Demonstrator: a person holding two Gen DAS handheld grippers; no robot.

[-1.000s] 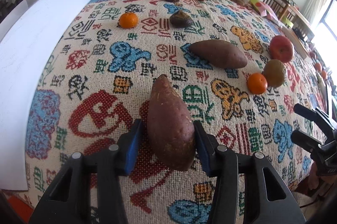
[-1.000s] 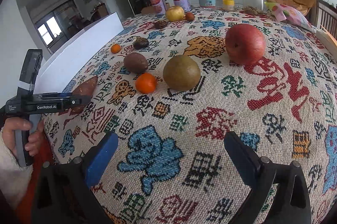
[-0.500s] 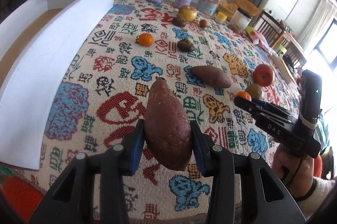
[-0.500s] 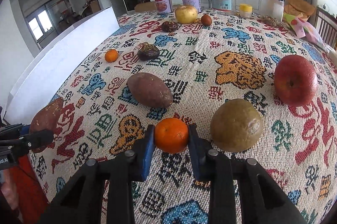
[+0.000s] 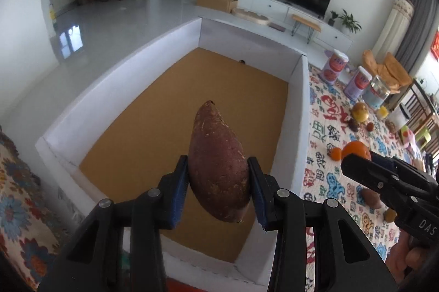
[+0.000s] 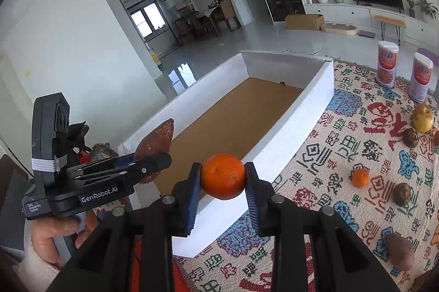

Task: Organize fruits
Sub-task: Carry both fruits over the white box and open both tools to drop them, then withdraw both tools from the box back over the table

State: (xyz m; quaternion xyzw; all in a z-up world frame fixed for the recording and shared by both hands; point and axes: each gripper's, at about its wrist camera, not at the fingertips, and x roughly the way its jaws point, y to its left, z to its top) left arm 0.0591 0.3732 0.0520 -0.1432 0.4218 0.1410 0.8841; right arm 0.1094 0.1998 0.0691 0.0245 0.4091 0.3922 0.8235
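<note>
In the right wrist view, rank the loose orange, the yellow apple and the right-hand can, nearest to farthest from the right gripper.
1. Loose orange, on the cloth to the right.
2. Yellow apple, farther back, right.
3. Right-hand can, at the table's far end.

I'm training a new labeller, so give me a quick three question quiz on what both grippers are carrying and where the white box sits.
1. True or false: the left gripper holds a sweet potato above the white box.
2. What is clamped in the right gripper? A) red apple B) orange C) tin
3. Fill in: the floor of the box is ____ in colour.

Key
1. True.
2. B.
3. Brown; it looks bare apart from one small dark speck near the far wall.
</note>
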